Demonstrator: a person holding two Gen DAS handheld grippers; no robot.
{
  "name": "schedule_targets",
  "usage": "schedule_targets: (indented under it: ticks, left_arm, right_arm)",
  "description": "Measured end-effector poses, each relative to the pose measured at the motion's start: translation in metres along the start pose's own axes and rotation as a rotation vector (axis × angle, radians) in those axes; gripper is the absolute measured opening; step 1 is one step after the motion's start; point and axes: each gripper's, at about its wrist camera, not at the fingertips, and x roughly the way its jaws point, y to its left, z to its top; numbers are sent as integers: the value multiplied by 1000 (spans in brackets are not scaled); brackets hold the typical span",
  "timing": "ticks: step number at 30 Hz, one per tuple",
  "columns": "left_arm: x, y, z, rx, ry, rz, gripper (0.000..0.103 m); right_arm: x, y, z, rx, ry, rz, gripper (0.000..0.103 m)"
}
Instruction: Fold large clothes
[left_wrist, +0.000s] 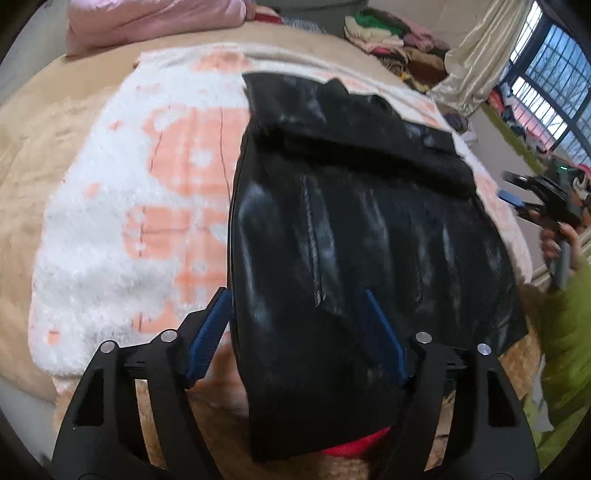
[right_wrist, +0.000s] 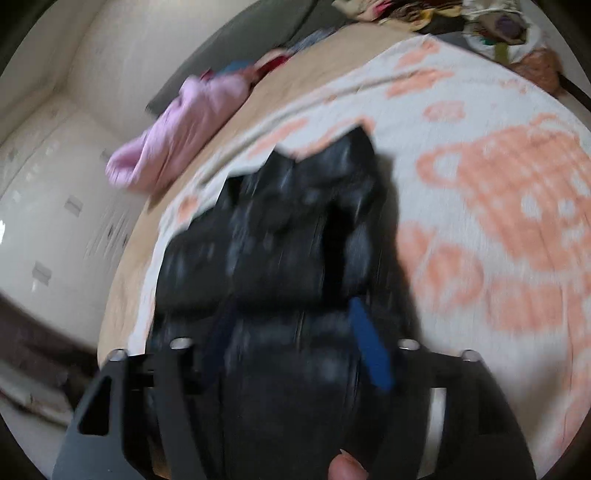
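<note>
A black shiny jacket (left_wrist: 354, 206) lies spread on a white blanket with orange patterns (left_wrist: 122, 206), which covers a tan bed (left_wrist: 26, 147). The jacket's top part is folded down across its body, and its near edge hangs over the side of the bed toward the cameras. In the left wrist view the left gripper (left_wrist: 299, 332) stands with its blue fingers (left_wrist: 207, 343) spread wide on either side of the jacket's near edge; the pads are not pressing on the cloth (one lies against the dark fabric, the other over the blanket beside it). In the right wrist view, which is blurred, the right gripper (right_wrist: 295, 347) is likewise spread, its blue fingers (right_wrist: 369, 347) apart over the jacket with no grip visible. That gripper also shows at the right edge of the left wrist view, held by a hand (left_wrist: 557, 240) with a green sleeve (left_wrist: 565, 332) below it. A pink quilt (left_wrist: 147, 22) lies at the far end of the bed, and a pile of clothes (left_wrist: 399, 40) sits beyond it near a cream curtain (left_wrist: 484, 55).
</note>
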Motion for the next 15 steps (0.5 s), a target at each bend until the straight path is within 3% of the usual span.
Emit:
schedule_targets:
  ticks: [5,8,13,15]
  left_arm:
    - [10,7,-4,8,61,21,77]
    - [16,5,-9,29,103,43,81]
    - [26,0,-21,57,184,25,81]
    - [29,-1,-27,59,206,13,81]
  right_arm:
    - [-16,11,-68,-144,152,-127,85]
    - [-17,11,-102,-184,245,-173,87]
    - [-11,16,-138,-234,328,-222,87]
    - [-4,24,-150,-312,350,-280,87]
